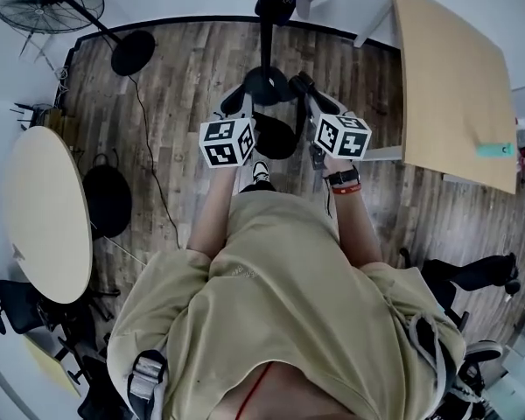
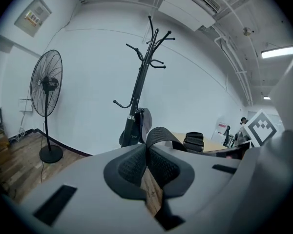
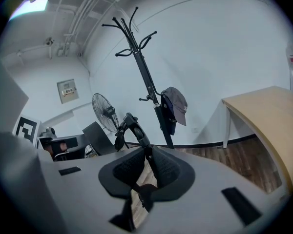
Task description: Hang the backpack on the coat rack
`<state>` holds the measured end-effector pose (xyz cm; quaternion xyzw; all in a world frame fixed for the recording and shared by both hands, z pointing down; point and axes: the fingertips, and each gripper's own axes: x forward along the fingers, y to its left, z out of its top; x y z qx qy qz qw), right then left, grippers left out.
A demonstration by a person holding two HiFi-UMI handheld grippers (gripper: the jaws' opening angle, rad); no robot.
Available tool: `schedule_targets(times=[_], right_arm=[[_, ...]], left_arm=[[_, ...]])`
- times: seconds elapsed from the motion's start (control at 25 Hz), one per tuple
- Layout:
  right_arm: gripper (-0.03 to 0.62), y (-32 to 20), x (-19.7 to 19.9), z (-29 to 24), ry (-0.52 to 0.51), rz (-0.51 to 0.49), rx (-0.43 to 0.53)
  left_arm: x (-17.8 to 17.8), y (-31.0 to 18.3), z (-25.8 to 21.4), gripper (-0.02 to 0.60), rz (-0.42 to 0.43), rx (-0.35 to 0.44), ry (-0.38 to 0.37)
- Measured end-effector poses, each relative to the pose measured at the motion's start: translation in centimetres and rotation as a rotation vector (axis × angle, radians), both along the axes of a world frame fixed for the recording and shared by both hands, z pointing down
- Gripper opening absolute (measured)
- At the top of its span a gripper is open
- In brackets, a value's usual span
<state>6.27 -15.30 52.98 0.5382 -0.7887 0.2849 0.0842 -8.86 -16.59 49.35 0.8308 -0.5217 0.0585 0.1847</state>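
Black webbing loop [image 2: 158,132] clamped in the left gripper [image 2: 147,168], black strap [image 3: 136,133] clamped in the right gripper [image 3: 147,167].

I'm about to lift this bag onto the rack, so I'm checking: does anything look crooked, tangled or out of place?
Nothing stands out. The left gripper and right gripper are each shut on a backpack strap. The coat rack stands upright, and a cap hangs on it.
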Motion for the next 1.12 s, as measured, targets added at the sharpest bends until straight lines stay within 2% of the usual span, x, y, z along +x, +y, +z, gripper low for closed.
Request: schedule_targets(times=[0.16,0.32,0.6,0.92,1.12], right_arm=[[0.061,-3.1,-1.3,-0.3,0.044,-0.010,0.000],[0.061,-7.3,-2.4,-2.2,0.042,-0.022,0.025],[0.061,-13.2,-0.9,-4.4,0.009,-0.030,0.062],[0.061,-17.5,-0.2,-5.8,-0.015,-0.053,0.072],[0.061,-19.8,-0.1,-6.5,-0.015,-0.079,0.078]], left_arm=[[0.1,-2.7,-0.5,0.025,0.023,0.014,-0.027],[0.0,-6.5,-2.1,0.025,0.024,0.028,-0.019],[0.8,-11.6,-3.5,0.025,-0.003,0.049,-0.024],[2.0,-15.9,-4.8,0.025,-0.004,0.052,-0.025],[1.9,-18.0,-5.8,0.025,-0.034,0.067,-0.010]])
